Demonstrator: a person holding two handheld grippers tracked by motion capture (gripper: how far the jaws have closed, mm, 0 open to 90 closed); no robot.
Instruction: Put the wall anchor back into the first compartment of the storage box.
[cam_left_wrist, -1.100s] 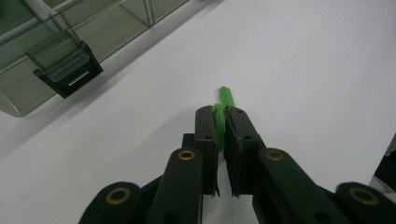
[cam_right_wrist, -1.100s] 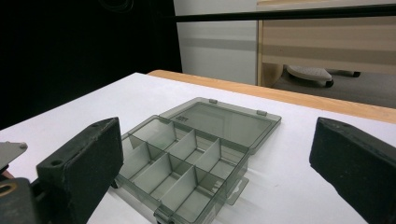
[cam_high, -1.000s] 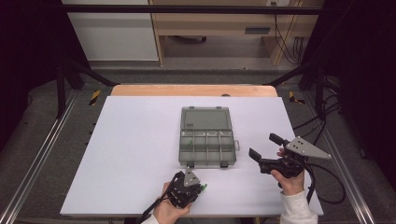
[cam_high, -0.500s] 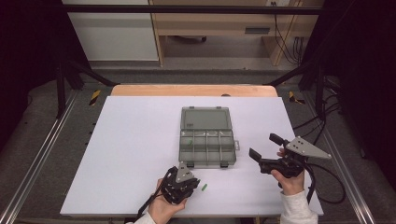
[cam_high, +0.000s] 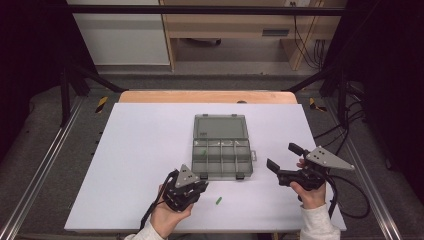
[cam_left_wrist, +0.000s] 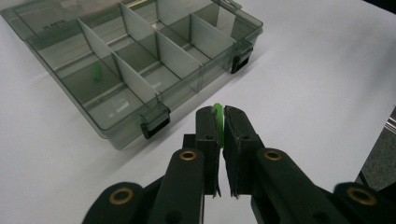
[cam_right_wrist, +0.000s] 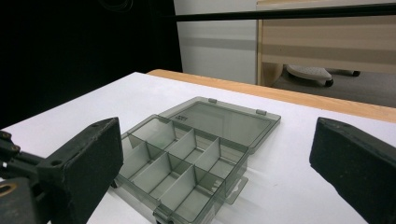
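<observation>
Nearest the person, at the front edge of the white table, the left hand holds the left gripper, its grey three-cornered plate on top. In the left gripper view its two black jaws stand nearly together, pinching a small green piece whose tip pokes up between the pads. Just right of that gripper, in the high view, a second small green piece lies loose on the table, short of the box.

To the right, near the table's right front corner, the right hand holds the right gripper. Its jaws are spread wide with nothing between them; in the right gripper view they stand at either edge with the box between them farther off.

Beyond the left gripper sits the compartment box, a smoky clear plastic organiser with white dividers and two black latches on its near wall. Its lid is folded flat back onto the table behind it. In the left gripper view a third green piece stands in a compartment on the left side of the box, in the row just behind the front one.

Past the table's far wooden edge are a grey floor, a pale wooden bench and hanging cables.
</observation>
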